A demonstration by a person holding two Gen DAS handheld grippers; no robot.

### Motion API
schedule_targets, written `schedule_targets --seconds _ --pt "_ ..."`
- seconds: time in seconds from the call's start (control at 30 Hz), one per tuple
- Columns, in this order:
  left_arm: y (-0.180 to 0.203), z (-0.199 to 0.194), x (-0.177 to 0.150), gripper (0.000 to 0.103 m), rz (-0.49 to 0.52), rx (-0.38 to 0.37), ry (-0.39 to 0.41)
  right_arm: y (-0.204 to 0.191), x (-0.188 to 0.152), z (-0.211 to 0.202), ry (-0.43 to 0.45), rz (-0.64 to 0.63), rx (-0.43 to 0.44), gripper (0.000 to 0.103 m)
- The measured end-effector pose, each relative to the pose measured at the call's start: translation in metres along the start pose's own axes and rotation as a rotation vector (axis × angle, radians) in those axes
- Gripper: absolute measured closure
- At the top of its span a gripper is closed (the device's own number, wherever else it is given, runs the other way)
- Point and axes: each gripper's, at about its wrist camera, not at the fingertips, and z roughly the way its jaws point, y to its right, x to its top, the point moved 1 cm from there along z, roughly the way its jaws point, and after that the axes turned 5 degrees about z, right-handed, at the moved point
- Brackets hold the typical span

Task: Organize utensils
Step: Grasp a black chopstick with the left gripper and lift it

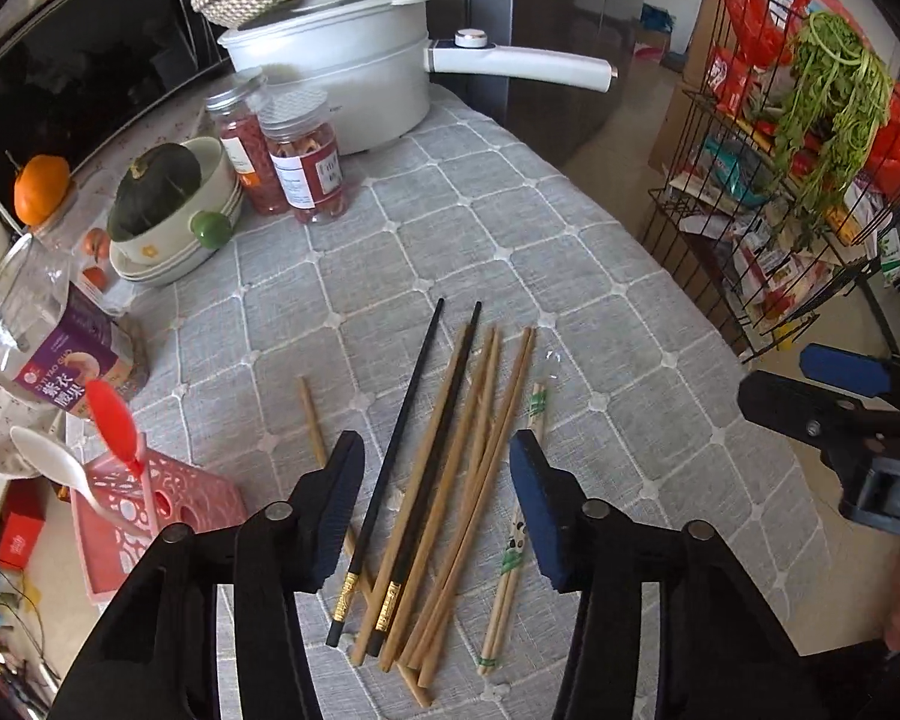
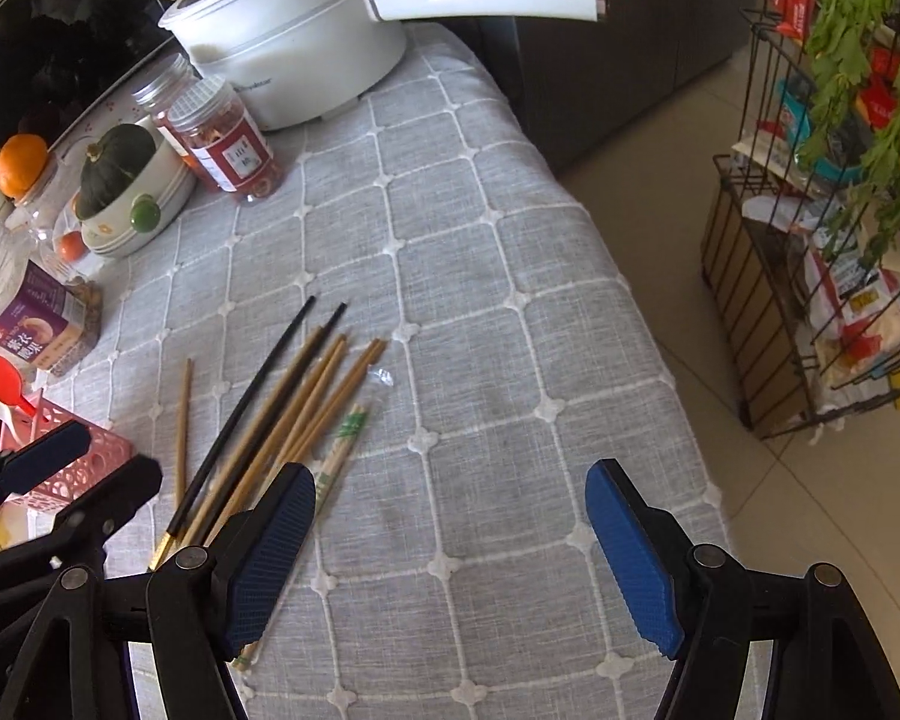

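Note:
Two black chopsticks [image 1: 417, 396] and several brown wooden chopsticks [image 1: 492, 420] lie in a loose pile on the grey checked tablecloth [image 1: 480, 228]. A banded disposable pair [image 1: 513, 558] lies at the pile's right, and one lone wooden chopstick [image 1: 312, 420] at its left. My left gripper [image 1: 438, 480] is open just above the pile, with the chopsticks between its fingers but not pressed. My right gripper [image 2: 450, 540] is open over bare cloth to the right of the pile [image 2: 306, 408]. A pink perforated basket [image 1: 192, 498] holds a red spoon [image 1: 111, 420] and a white spoon [image 1: 48, 456].
At the back stand a white pot [image 1: 342, 72] with a long handle, two red-labelled jars [image 1: 306, 168] and a bowl holding a dark squash [image 1: 168, 204]. A nut jar [image 1: 72, 360] stands at the left. A wire rack [image 1: 810, 180] with greens stands beyond the table's right edge.

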Motion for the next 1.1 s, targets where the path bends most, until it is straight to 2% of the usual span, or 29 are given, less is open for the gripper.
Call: schedule_targets --seconds 0.1,0.2,0.43,0.6,0.7,0.83,0.9,0.97,1.1 --pt "-0.002 0.031 0.014 0.079 -0.003 0.008 -0.061 0.005 0.000 0.000 -0.010 0.021 0.014 0.024" --pt "-0.009 0.061 0.022 0.086 -0.023 0.018 -0.112 0.007 0.000 0.000 -0.018 0.037 0.021 0.024" --pt "-0.019 0.107 0.037 0.090 -0.075 -0.001 -0.169 0.005 0.002 0.003 -0.031 0.031 0.026 0.024" --pt "-0.018 0.131 0.042 0.090 -0.052 0.061 -0.214 0.007 0.004 0.006 -0.035 0.024 0.012 0.024" --pt "-0.018 0.135 0.047 0.090 -0.034 0.092 -0.204 0.009 0.004 0.006 -0.036 0.030 0.013 0.024" --pt "-0.016 0.142 0.055 0.090 -0.029 0.097 -0.205 0.009 0.005 0.007 -0.037 0.029 0.009 0.024" --pt "-0.017 0.140 0.055 0.094 -0.046 0.098 -0.204 0.009 0.005 0.008 -0.043 0.036 0.009 0.024" --pt "-0.015 0.130 0.053 0.095 -0.027 0.125 -0.166 0.009 0.004 0.008 -0.044 0.040 0.007 0.024" --pt "-0.015 0.092 0.047 0.096 -0.007 0.129 -0.076 0.004 0.003 0.003 -0.028 0.020 0.005 0.024"
